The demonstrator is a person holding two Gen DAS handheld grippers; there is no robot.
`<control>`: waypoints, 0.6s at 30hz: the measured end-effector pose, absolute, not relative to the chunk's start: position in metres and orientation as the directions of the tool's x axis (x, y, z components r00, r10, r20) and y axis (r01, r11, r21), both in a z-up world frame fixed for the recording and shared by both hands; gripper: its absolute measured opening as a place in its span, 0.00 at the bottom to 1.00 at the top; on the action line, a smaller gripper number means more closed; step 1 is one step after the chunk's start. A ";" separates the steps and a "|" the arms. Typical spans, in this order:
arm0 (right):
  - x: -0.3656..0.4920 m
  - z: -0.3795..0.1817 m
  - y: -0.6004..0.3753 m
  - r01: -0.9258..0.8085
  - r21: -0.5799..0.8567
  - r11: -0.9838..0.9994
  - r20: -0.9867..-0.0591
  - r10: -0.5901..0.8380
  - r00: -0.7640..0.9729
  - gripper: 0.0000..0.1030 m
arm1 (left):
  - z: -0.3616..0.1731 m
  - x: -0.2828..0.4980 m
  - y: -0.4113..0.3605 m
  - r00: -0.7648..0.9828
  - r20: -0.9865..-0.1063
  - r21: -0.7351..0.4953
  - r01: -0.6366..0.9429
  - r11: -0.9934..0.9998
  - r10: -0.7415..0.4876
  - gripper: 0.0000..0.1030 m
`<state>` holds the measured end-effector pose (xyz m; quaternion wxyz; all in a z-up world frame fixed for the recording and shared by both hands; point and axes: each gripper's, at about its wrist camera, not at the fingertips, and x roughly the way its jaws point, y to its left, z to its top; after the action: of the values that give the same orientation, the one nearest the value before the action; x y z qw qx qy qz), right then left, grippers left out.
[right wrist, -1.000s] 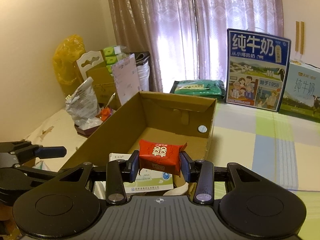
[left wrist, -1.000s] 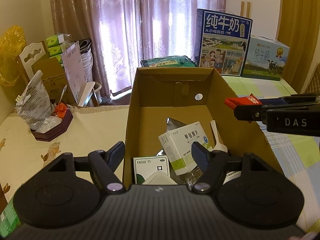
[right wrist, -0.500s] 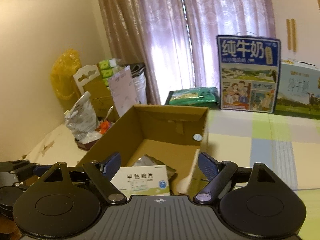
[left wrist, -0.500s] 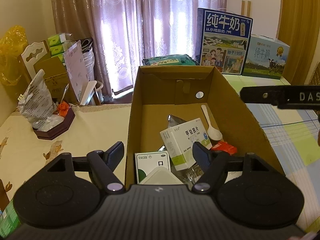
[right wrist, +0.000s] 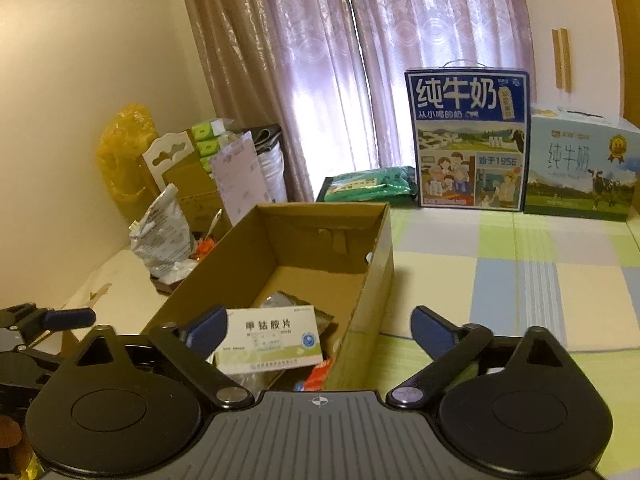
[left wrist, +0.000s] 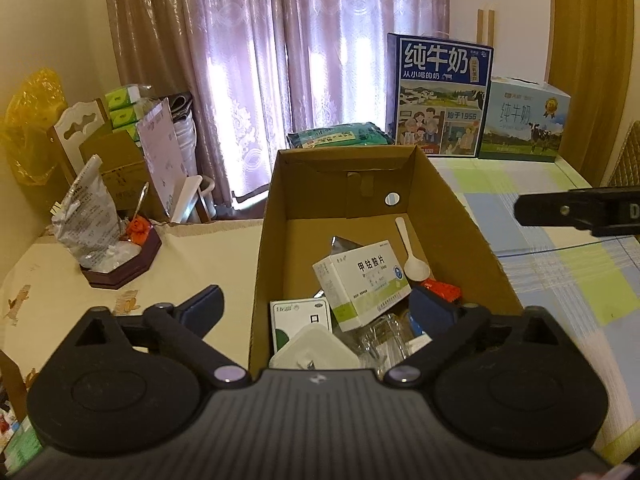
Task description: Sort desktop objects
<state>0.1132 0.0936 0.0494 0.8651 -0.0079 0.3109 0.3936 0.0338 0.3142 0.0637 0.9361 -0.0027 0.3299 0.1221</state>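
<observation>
a: two grippers, both spread wide and holding nothing. the left gripper (left wrist: 316, 306) hangs over the near end of the cardboard box (left wrist: 460, 216), one finger outside its left wall.

b: and the right gripper (right wrist: 318, 328)?

a: it straddles the box's right wall, one finger over the checked tablecloth (right wrist: 520, 280).

b: where's the red packet (left wrist: 442, 290)?

a: inside the box, by the right wall, just beside the white spoon (left wrist: 414, 262) and the tilted white-and-green medicine box (left wrist: 362, 282). a second small carton (left wrist: 300, 320) and a white pad (left wrist: 314, 350) lie at the near end.
</observation>
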 end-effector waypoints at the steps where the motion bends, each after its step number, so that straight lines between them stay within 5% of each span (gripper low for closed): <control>1: 0.111 0.050 0.091 -0.685 0.234 0.690 -0.548 0.675 0.494 0.98 | 0.065 0.030 0.313 0.753 -0.615 0.082 -0.233 0.969 0.233 0.99; 18: 0.041 0.042 0.042 -0.665 0.279 0.693 -0.637 0.652 0.411 0.98 | 0.070 -0.042 0.282 0.720 -0.651 0.016 -0.303 0.953 0.240 0.99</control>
<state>0.0408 0.0425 0.0416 0.8400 -0.0089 0.3751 0.3920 -0.0421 0.2823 0.0697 0.9263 -0.0460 0.3442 0.1464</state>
